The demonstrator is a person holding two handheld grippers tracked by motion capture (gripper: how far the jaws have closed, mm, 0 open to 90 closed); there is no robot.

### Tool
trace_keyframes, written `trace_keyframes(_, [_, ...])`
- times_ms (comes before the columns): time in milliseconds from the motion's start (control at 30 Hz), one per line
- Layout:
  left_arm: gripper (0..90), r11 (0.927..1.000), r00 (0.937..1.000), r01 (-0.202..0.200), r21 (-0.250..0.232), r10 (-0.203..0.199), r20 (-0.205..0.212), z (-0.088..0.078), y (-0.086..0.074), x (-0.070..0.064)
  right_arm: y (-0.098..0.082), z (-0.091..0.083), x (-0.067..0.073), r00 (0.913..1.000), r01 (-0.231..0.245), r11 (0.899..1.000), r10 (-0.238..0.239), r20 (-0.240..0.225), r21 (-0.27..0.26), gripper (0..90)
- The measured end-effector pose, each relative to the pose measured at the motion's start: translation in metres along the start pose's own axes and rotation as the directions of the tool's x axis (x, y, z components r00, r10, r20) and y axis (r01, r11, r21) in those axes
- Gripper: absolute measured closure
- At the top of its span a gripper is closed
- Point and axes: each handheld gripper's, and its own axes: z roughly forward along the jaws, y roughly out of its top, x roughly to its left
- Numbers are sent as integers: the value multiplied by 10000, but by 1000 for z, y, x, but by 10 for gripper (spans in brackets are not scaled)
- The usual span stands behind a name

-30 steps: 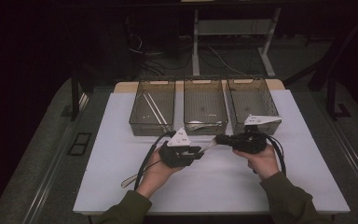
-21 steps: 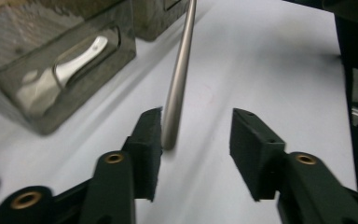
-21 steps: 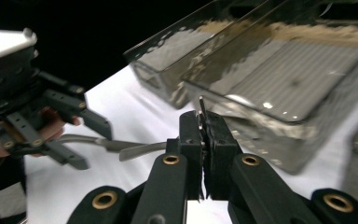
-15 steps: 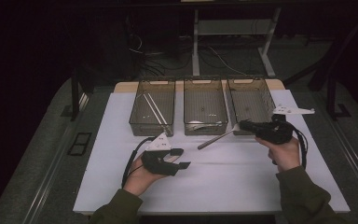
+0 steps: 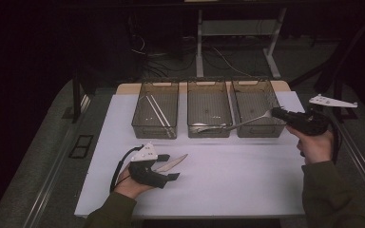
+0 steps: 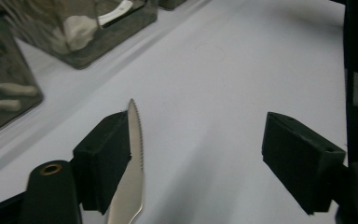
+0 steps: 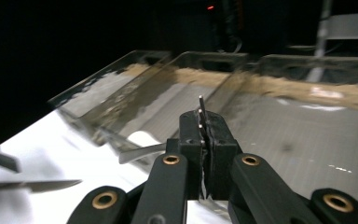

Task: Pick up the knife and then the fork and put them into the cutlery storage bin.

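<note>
A steel knife (image 5: 179, 159) lies flat on the white table, its serrated blade (image 6: 133, 154) beside one pad of my left gripper (image 5: 169, 167). That gripper (image 6: 200, 144) is open; its jaws have just been opening, and the knife lies loose between them. At the right, my right gripper (image 5: 276, 113) is shut on the head of a metal fork (image 5: 233, 124), whose handle slants left and down in front of the bins. In the right gripper view the tines stick up out of the closed jaws (image 7: 204, 126) and the fork handle (image 7: 142, 151) runs off left.
Three clear bins stand in a row at the back: the left bin (image 5: 142, 124) holds long white sticks, the middle bin (image 5: 208, 132) white utensils, and the right bin (image 5: 259, 131) looks bare. Bare white table lies in front of them.
The two grippers, close together at the table's middle, have parted. The left moved left and nearer, and opened off the knife. The right carried the fork right and up beside the right bin.
</note>
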Motion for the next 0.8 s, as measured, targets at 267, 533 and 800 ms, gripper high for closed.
trace_keyframes(267, [128,9999,9995,128,4,-127,-294,-5,-7,1,7,-14,-26,9941,-238,9991,273,1047,-344,869])
trace_keyframes(533, [0,9999,9983,124,30,-122,-561,-3,-8,1,11,-19,-45,9816,-401,9973,508,1843,-616,869])
trace_keyframes(800, [0,9999,9984,110,104,-105,-548,-1,-9,2,18,7,-58,9684,-533,9978,612,2418,-393,869])
